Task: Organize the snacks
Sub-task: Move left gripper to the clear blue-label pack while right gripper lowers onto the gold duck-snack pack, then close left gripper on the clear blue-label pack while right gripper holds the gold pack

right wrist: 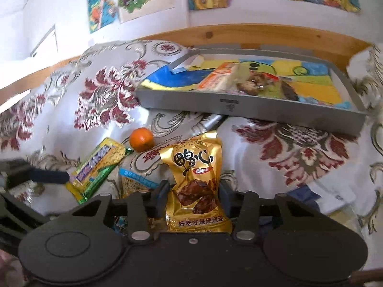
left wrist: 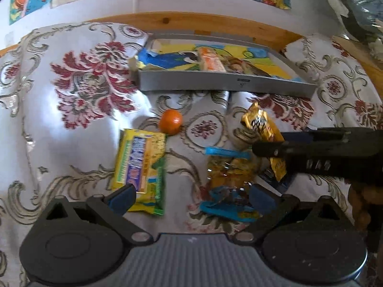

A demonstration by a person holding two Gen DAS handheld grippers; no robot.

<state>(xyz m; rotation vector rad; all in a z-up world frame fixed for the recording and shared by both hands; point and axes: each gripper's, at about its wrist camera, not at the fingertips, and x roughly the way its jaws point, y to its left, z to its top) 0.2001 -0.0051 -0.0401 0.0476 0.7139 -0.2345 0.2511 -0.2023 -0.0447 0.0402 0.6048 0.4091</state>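
the gold packet is glossy foil-like plastic, crinkled; the yellow wrapper is shiny plastic film; the tray has matt grey metal-looking walls; the cloth is woven with a satin sheen; the wooden edge looks smooth and knotted; the orange has a dimpled skin.

Gold packet; orange tangerine; grey tray; white cloth, red floral pattern.
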